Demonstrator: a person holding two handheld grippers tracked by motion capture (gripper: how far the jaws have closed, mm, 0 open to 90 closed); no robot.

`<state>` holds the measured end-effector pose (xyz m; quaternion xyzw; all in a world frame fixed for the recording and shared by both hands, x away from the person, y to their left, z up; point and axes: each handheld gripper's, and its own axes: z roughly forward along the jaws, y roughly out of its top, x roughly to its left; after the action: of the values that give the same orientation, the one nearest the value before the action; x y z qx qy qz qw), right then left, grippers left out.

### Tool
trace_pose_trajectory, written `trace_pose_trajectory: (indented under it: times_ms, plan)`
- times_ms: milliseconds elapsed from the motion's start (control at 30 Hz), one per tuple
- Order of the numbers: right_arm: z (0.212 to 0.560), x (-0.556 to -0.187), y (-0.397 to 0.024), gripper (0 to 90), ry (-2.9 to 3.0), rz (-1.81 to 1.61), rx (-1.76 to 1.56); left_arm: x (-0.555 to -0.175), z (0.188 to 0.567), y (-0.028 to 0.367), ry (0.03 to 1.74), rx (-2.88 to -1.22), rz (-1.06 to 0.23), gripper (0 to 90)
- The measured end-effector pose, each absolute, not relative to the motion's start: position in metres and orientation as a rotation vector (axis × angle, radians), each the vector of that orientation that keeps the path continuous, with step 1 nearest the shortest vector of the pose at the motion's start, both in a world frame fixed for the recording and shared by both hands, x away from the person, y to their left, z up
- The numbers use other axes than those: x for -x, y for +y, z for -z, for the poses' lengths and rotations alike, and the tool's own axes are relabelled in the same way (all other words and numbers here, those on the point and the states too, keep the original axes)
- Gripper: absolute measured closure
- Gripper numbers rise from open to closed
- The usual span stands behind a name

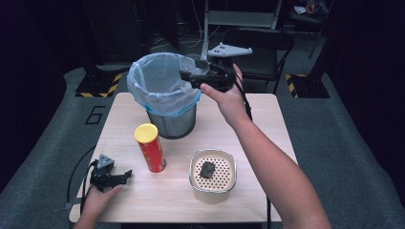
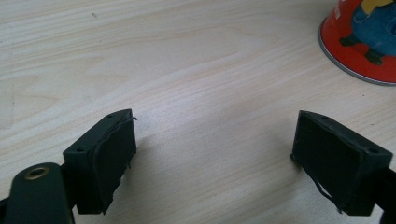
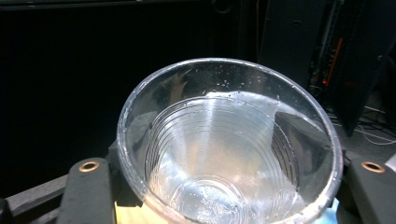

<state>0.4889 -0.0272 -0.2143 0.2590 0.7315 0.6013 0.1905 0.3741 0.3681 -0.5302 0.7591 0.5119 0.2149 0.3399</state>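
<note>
Closest to my overhead camera, the right forearm reaches in from the bottom edge across the worktop (image 1: 267, 124), a pale wooden top that is the largest thing I see. Next in size is the metal bin (image 1: 165, 95) at the far side, lined with a light blue bag whose rim folds over the outside. My right gripper (image 1: 200, 74) hangs over the bin's right rim, and its jaws are clamped on a clear plastic cup (image 3: 229, 149); in the right gripper view the ribbed cup sits between the two jaws with its mouth tipped toward the lens and droplets on its inner wall. A cream container with a perforated insert (image 1: 213, 175) stands near the front, right of centre, with a small dark lump (image 1: 207, 169) lying on the holes. Left of it a red tube can with a yellow lid (image 1: 150, 148) stands upright, just in front of the bin. My left gripper (image 1: 125, 175) rests on the worktop at the front left, jaws wide apart with bare wood between them, the can's base near its right jaw.
</note>
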Motion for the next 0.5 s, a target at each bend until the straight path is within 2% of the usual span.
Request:
trace_pose_trajectory:
  times_ms: [300,500]
  plan:
    - [0.221,-0.529,0.018,32.2,2.049,-1.584,-0.775,-0.374,0.530,0.369,1.327,-1.973,-0.539,10.7]
    - [0.231,-0.544,0.031,32.3,2.027,-1.538,-0.835,-0.374,0.530,0.368,1.324,-1.994,-0.568,10.8]
